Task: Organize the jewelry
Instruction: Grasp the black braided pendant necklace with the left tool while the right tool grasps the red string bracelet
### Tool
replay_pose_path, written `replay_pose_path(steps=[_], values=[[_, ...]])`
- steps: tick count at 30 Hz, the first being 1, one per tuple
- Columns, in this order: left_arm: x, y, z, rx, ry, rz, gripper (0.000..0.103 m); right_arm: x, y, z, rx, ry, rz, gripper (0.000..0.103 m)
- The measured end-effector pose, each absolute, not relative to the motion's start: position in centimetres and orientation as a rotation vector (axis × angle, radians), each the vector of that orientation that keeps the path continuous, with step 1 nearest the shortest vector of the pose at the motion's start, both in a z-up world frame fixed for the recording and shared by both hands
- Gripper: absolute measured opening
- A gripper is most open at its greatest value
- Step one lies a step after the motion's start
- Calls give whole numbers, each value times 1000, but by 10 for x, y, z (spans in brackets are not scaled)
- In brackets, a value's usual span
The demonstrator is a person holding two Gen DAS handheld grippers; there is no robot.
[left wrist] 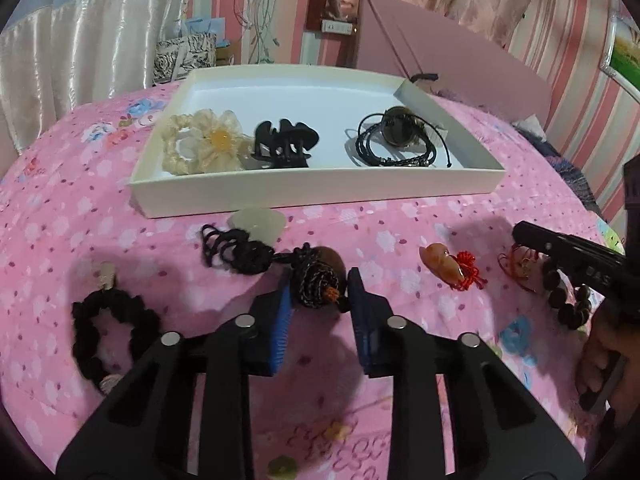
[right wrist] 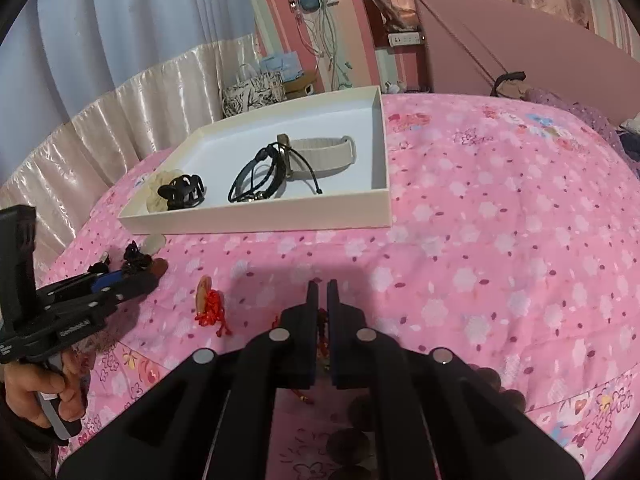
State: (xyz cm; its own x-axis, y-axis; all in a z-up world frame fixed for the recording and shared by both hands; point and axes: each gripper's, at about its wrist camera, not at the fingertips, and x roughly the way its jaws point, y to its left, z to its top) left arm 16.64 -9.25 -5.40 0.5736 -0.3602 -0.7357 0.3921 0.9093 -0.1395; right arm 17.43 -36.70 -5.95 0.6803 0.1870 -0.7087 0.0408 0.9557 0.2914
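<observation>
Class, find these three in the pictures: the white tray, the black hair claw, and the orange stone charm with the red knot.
white tray (left wrist: 312,196), left wrist view, front wall.
black hair claw (left wrist: 285,143), left wrist view, its body.
orange stone charm (left wrist: 439,259), left wrist view, the stone.

bedspread (left wrist: 400,216): pink, floral print, landmark | curtain (left wrist: 80,48): pale satin, beyond bedspread's far left edge | patterned bag (left wrist: 184,58): black-and-white, behind bedspread's far edge | hanging cables (left wrist: 260,28): on striped wall behind bedspread | pink board (left wrist: 440,48): leaning at bedspread's far right | framed picture (left wrist: 624,52): wall right of bedspread
</observation>
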Motion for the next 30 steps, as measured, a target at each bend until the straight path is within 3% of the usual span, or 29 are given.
replay_pose_path(steps=[2, 10, 13, 14, 16, 18, 19, 22, 25, 27, 28, 30], values=[[161, -84, -51, 24, 847, -447, 19, 173, -371, -60, 330, 817, 100, 3], [138, -58, -47, -19, 819, -449, 18, 165, -372, -62, 354, 847, 96, 4], [132, -56, -48, 0, 831, -457, 18, 164, -365, -65, 296, 883, 62, 14], [131, -56, -49, 6, 835, -458, 18, 164, -364, -64, 289, 879, 62, 29], [129, -52, -53, 11, 854, -452, 18, 164, -362, -64, 274, 884, 65, 39], [128, -51, -56, 15, 871, -445, 21, 165, -359, -64, 255, 887, 59, 42], [127, -50, -56, 18, 868, -438, 22, 165, -358, -65, 245, 892, 53, 42], [127, -48, -58, 29, 876, -410, 45, 166, -357, -65, 234, 897, 49, 42], [127, -47, -59, 24, 884, -416, 45, 167, -356, -65, 246, 895, 51, 41], [129, -48, -59, 22, 886, -427, 38, 167, -355, -66, 243, 897, 54, 39], [129, -49, -59, 17, 887, -438, 28, 168, -355, -67, 240, 904, 58, 27], [130, -49, -60, 9, 887, -448, 21, 169, -353, -67, 239, 906, 58, 11]])
